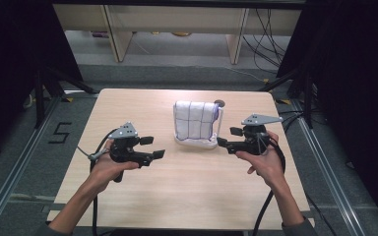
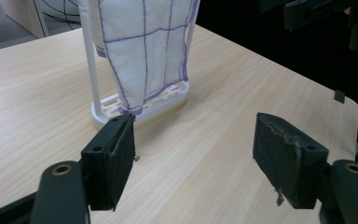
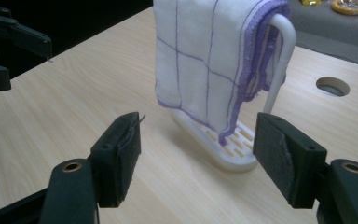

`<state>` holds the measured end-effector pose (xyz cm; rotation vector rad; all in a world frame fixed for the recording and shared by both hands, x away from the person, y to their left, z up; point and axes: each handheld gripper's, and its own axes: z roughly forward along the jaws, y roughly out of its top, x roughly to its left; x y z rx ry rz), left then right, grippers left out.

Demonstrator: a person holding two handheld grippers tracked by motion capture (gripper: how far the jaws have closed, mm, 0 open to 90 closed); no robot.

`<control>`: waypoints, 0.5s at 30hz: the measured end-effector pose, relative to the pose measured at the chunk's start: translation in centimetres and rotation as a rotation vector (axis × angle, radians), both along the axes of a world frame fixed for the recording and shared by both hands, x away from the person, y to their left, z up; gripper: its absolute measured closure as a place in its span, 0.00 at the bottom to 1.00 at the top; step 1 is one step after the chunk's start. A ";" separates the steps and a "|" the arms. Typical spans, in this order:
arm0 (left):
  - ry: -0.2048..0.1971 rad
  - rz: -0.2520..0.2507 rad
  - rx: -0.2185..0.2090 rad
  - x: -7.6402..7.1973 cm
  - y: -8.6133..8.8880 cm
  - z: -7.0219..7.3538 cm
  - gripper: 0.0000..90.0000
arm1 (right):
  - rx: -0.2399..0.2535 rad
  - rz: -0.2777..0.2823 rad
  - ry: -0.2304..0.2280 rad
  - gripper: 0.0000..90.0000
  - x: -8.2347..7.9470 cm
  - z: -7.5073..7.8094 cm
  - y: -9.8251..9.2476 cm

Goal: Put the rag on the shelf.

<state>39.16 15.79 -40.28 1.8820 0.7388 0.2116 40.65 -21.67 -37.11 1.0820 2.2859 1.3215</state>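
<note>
A white cloth with purple grid lines [image 1: 195, 120] hangs over a white rack [image 1: 196, 141] near the middle of the wooden table. My left gripper [image 1: 152, 147] hovers to the left of the rack, open and empty, with its jaws pointing at the rack. My right gripper [image 1: 229, 137] is at the rack's right end, also open with nothing between its jaws. In the left gripper view the cloth [image 2: 144, 46] droops to the rack base [image 2: 140, 100] just beyond the gripper [image 2: 193, 158]. The right gripper view has the cloth [image 3: 209, 60] and the rack's hoop [image 3: 279, 60] ahead of the gripper [image 3: 198, 156].
The table [image 1: 177, 191] has a round hole [image 1: 220, 103] behind the rack. Its right edge [image 2: 349, 100] lies beyond the rack in the left gripper view. Dark frame legs and cables stand on the floor around the table.
</note>
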 end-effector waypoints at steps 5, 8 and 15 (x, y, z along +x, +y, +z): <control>0.005 0.001 0.006 -0.5 -0.1 -0.6 0.31 | 0.006 0.008 0.017 0.36 -0.6 -0.5 0.3; 0.012 -0.007 0.019 -1.1 -0.3 -1.1 0.31 | 0.006 0.027 0.002 0.36 -0.6 -1.0 0.4; 0.003 -0.027 0.038 -2.5 -0.4 -2.0 0.29 | 0.015 0.037 0.025 0.35 -1.1 -1.9 0.9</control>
